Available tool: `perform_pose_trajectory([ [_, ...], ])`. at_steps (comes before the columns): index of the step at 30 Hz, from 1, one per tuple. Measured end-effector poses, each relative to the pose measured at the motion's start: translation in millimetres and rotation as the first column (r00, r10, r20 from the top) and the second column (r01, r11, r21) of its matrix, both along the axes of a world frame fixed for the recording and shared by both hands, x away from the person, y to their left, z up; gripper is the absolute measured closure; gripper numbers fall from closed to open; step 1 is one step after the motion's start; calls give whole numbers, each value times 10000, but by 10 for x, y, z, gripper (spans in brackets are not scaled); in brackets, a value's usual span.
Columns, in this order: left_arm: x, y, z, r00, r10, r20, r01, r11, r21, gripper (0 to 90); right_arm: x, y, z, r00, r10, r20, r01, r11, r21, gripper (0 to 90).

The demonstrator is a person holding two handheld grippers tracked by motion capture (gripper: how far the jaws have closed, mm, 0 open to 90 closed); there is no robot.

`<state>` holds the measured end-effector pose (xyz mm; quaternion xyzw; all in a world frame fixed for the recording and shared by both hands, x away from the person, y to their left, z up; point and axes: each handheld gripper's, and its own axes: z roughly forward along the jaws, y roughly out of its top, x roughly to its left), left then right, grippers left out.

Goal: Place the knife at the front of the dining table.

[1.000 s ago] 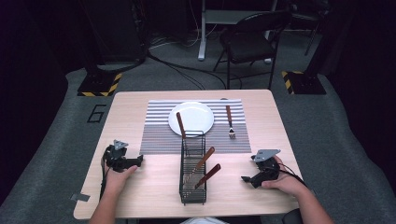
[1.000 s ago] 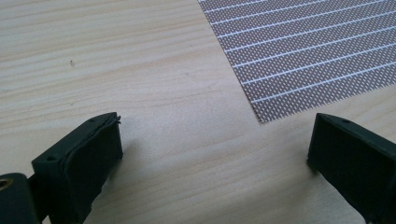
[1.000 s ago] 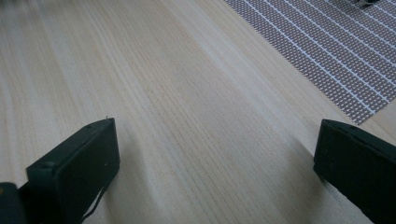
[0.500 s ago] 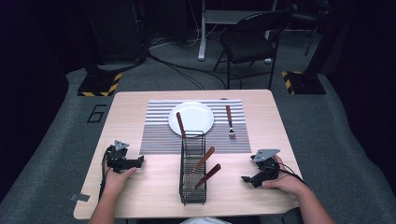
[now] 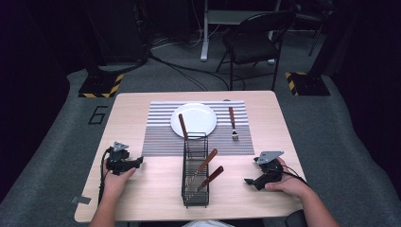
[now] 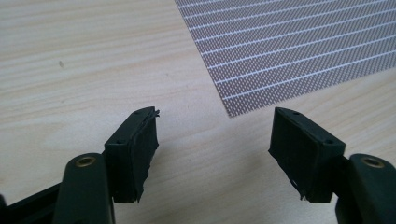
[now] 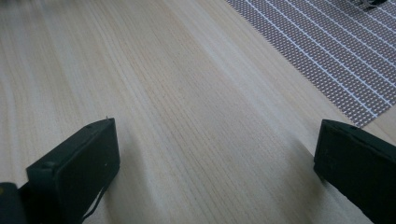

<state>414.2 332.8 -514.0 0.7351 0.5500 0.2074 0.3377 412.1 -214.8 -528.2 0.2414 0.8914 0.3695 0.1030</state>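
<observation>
So here's where I'm at: both tools are parked on the tabletop near its front edge, one on each side of the wire caddy [image 5: 195,171]. The left tool [image 5: 138,161] sits toward the front left corner and its jaws have just been closing, now about half apart with nothing between them, just bare wood and the corner of the striped placemat [image 6: 299,46] ahead. The right tool [image 5: 249,181] is toward the front right corner, jaws wide, also empty.

The thing that matters is the caddy, running front to back down the middle, with three wooden-handled utensils [image 5: 205,163] sticking out. Their handles tilt up toward the right side of the tabletop, so I reckon the right tool has the easier line. The left one would be reaching over the wire.
</observation>
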Motion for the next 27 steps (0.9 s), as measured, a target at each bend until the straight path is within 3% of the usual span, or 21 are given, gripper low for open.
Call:
perform_pose_trajectory([
  [13,-134,-73,301,9992,303,245,-297,9993,-237,331,0,0,0,10000,3,-2,-3,10000,-1,0],
  [18,-153,-101,395,9995,119,304,-104,9987,-499,337,0,0,0,10000,-1,1,1,10000,0,0],
  [22,-139,-141,441,9999,-2,172,9,9992,-399,346,0,1,0,10000,-8,-3,8,10000,3,0],
  [27,-109,-259,637,9981,-417,445,442,9973,-584,383,1,-1,0,10000,23,12,-23,10000,-16,0],
])
